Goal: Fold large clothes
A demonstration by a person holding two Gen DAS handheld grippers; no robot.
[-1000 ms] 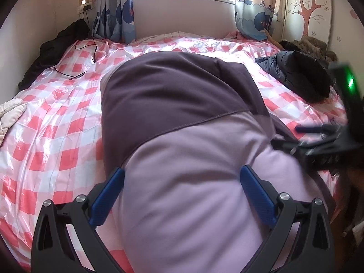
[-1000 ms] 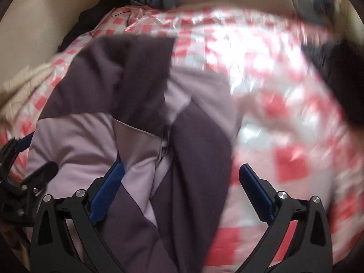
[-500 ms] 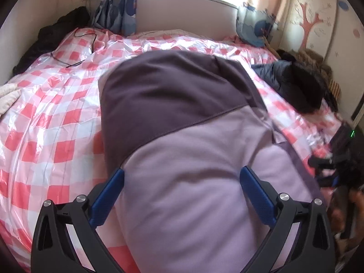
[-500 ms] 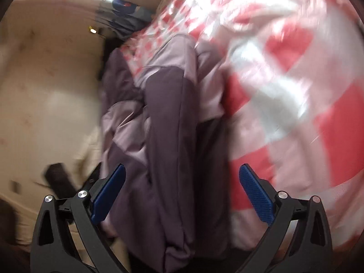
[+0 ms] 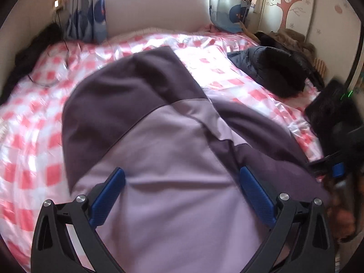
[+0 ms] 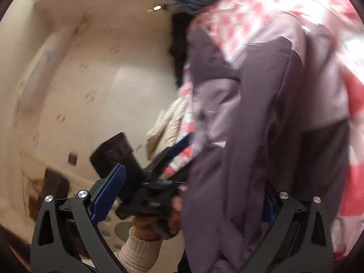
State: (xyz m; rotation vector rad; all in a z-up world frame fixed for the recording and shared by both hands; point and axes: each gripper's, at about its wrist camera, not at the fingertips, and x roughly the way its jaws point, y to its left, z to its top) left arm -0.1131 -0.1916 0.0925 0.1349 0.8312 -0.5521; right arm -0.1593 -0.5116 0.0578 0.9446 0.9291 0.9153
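A two-tone jacket, dark purple and lilac point(image 5: 173, 141), lies spread on the pink-checked bed cover point(image 5: 34, 122). My left gripper point(image 5: 182, 193) hovers open over its lilac near end, and cloth fills the space between the blue fingers point(image 5: 111, 193). At the right edge of that view sits the right gripper point(image 5: 334, 168). In the tilted, blurred right wrist view the jacket point(image 6: 261, 125) hangs over the bed's edge. My right gripper point(image 6: 188, 202) is open, with cloth hiding its right finger. A hand in a cream sleeve point(image 6: 141, 248) holds the left gripper point(image 6: 157, 182).
A dark puffy coat point(image 5: 273, 72) lies on the bed's right side, with brown clothes point(image 5: 293, 38) behind it. Black clothing point(image 5: 29, 52) and a cable sit at the far left. A cream quilted garment point(image 6: 166, 122) lies at the bed's near left edge. The headboard point(image 5: 157, 11) stands at the back.
My right gripper has rolled hard and swung down to the bed's near edge, so its view now takes in the wall and floor. The left gripper has shifted slightly over the jacket.
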